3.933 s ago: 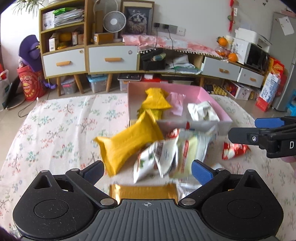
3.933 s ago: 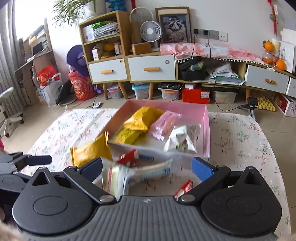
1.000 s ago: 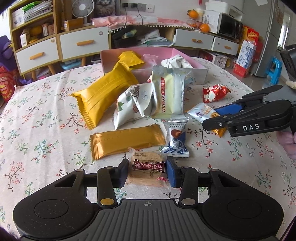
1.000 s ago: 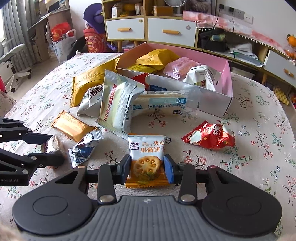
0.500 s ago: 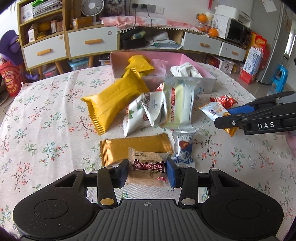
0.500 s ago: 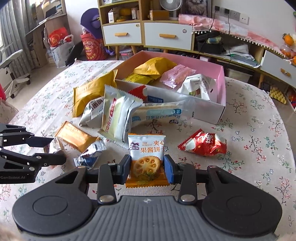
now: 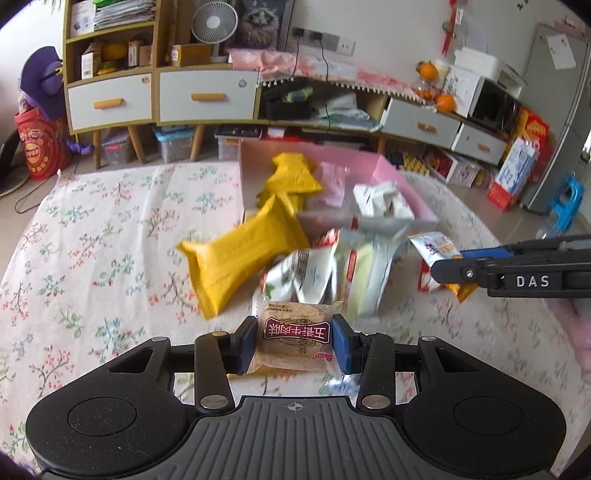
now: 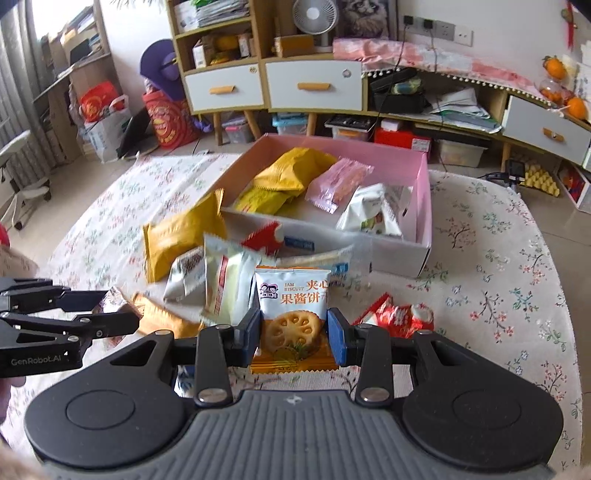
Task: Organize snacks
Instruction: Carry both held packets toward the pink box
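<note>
- Our left claw [image 7: 294, 348] clamps a brown cake [image 7: 293, 338], our right claw [image 8: 294, 337] a biscuit pack [image 8: 293, 312], both clear of the table [image 8: 498, 295].
- We judge both bound for the pink box [image 8: 423, 192] by the table's far edge, past the loose pile.

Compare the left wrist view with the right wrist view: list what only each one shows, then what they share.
Only the left wrist view shows the face of the brown packet clamped in the left gripper, and the fridge at far right.

Only the right wrist view shows the jam biscuit packet's printed front, clamped in the right gripper, and the red crinkled snack on the tablecloth.

Both show the pink box holding yellow, pink and white packets, the big yellow bag leaning at its corner, and the fan.
</note>
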Demonstrator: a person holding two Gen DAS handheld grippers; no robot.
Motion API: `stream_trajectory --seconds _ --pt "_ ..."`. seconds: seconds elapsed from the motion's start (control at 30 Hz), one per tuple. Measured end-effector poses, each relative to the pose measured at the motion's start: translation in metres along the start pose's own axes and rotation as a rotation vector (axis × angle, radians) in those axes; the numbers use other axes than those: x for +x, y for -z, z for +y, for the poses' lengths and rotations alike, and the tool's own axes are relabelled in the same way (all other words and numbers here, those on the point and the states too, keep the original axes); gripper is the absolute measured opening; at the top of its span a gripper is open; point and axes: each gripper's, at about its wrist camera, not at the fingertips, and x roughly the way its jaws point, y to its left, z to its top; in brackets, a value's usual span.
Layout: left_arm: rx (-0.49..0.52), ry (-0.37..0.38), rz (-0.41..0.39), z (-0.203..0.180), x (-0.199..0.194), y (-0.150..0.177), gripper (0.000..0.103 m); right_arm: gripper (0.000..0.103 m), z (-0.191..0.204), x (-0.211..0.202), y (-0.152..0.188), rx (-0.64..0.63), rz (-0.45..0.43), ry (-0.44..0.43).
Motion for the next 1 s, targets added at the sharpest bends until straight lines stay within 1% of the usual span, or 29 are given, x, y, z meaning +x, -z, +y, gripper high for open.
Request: stream_trajectory --seconds 0.2,0.4,0.53,0.7,0.77,0.87,1.0 --pt "-0.026 0.012 -0.039 -0.007 0.001 -0.020 0.039 0.035 -0.007 0.000 -0.015 0.050 -0.038 0.004" --pt "-0.045 0.025 -0.062 -0.013 0.012 -0.042 0.039 0.035 -0.016 0.005 -0.031 0.109 -0.067 0.011" --pt "-0.030 0.026 -0.052 -0.021 0.030 -0.057 0.039 0.035 -0.025 0.010 -0.038 0.153 -0.078 0.014" --pt "-0.006 0.015 -0.040 -0.027 0.054 -0.074 0.040 0.035 -0.042 0.022 -0.052 0.208 -0.091 0.040" --pt "-0.014 0.020 -0.033 -0.027 0.064 -0.082 0.040 0.035 -0.047 0.026 -0.056 0.215 -0.095 0.054" --pt "0.000 0.022 -0.021 -0.030 0.081 -0.092 0.040 0.035 -0.056 0.034 -0.064 0.216 -0.106 0.084" --pt "0.006 0.032 0.010 -0.034 0.103 -0.098 0.040 0.035 -0.067 0.045 -0.070 0.229 -0.106 0.091"
